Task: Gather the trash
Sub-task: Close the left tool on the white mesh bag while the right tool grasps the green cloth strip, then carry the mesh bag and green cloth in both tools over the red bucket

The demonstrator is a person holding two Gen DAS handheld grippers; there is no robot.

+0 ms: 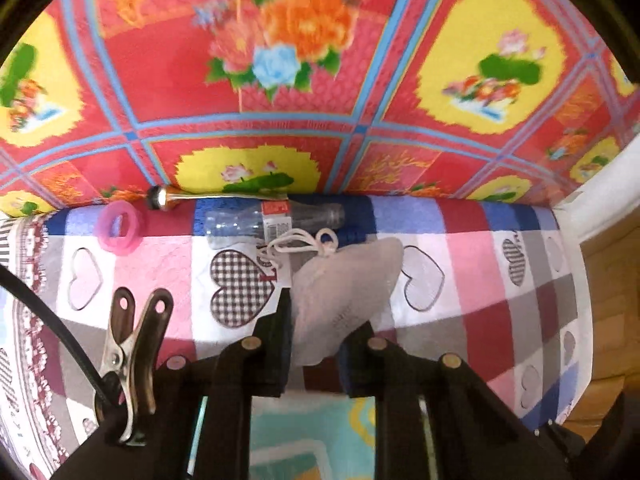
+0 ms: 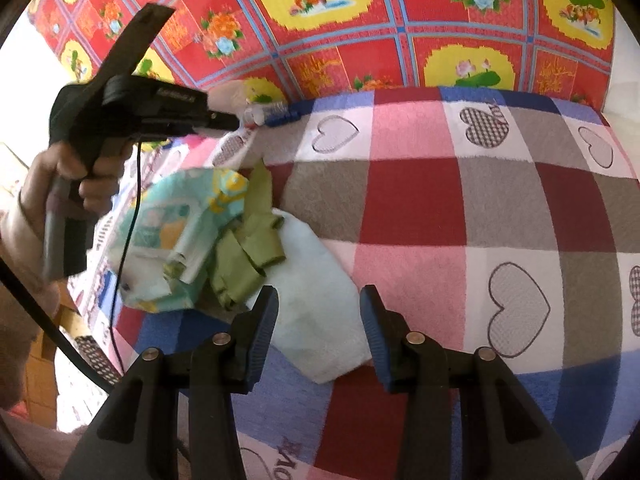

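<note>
**A:** Left wrist view first. The left gripper point(image 1: 314, 344) is clamped on a grey face mask point(image 1: 344, 292), lifted just off the checked blanket point(image 1: 500, 280). Behind the mask, an empty plastic bottle point(image 1: 276, 220) lies on its side against the flowery wall cloth point(image 1: 248, 92). Left of the bottle there's a pink ring point(image 1: 120, 232) and a shiny metal knob point(image 1: 160, 198). A metal clip point(image 1: 128, 344) is clamped near the gripper's cable.

**B:** And the right wrist view?

**A:** The right gripper point(image 2: 319, 332) is spread open, holding nothing, its fingers on either side of a white tissue point(image 2: 316, 320) lying on the blanket point(image 2: 412, 200). Only this view shows a printed plastic bag point(image 2: 176, 236) with a green wrapper point(image 2: 248, 252) in a heap just left of the tissue. You also see the person's hand point(image 2: 76, 184) holding the left gripper's handle above that heap. The mask point(image 2: 228, 94) is barely visible at its tip, with the bottle's point(image 2: 266, 114) cap end beside it.
</note>
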